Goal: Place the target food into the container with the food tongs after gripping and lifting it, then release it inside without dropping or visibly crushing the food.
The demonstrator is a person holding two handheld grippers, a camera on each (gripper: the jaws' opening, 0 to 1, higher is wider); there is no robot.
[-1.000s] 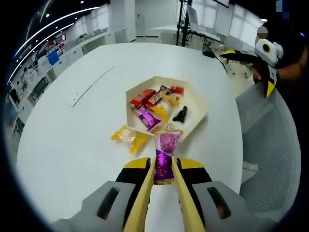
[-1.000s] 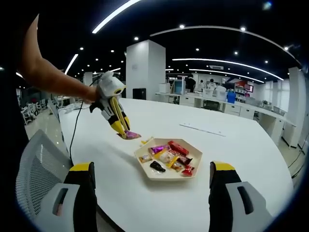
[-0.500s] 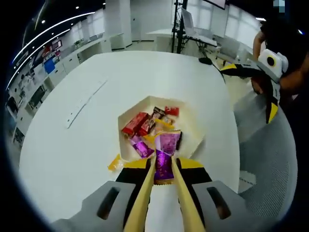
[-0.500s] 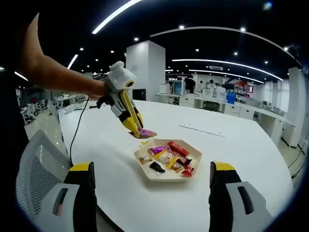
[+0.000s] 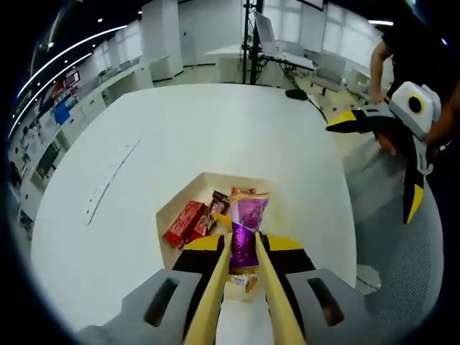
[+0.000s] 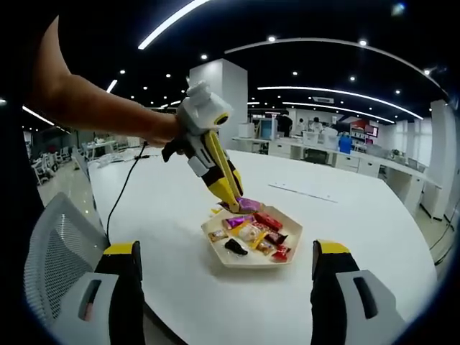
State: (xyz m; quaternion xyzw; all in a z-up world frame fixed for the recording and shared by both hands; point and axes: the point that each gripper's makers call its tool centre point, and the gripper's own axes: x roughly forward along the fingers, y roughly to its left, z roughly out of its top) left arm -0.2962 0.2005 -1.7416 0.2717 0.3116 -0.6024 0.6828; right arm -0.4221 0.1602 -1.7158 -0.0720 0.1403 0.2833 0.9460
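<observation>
the left gripper [image 5: 243,248] pinches a purple snack packet [image 5: 246,228] between narrow yellow tongs [image 5: 215,287], the packet's long axis running along the jaws, free end pointing forward over the hexagonal tray [image 6: 289,252] on the white table [image 5: 180,136]. the right gripper [image 6: 224,284] stands wide apart, holding nothing.

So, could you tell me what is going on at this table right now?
A person holds a gripper in each hand. The left gripper is shut on a purple snack packet, lifted and held above the hexagonal tray of wrapped snacks on the white table, not yet released. Red packets lie in the tray. The right gripper hangs open at the table's near edge, holding nothing.
</observation>
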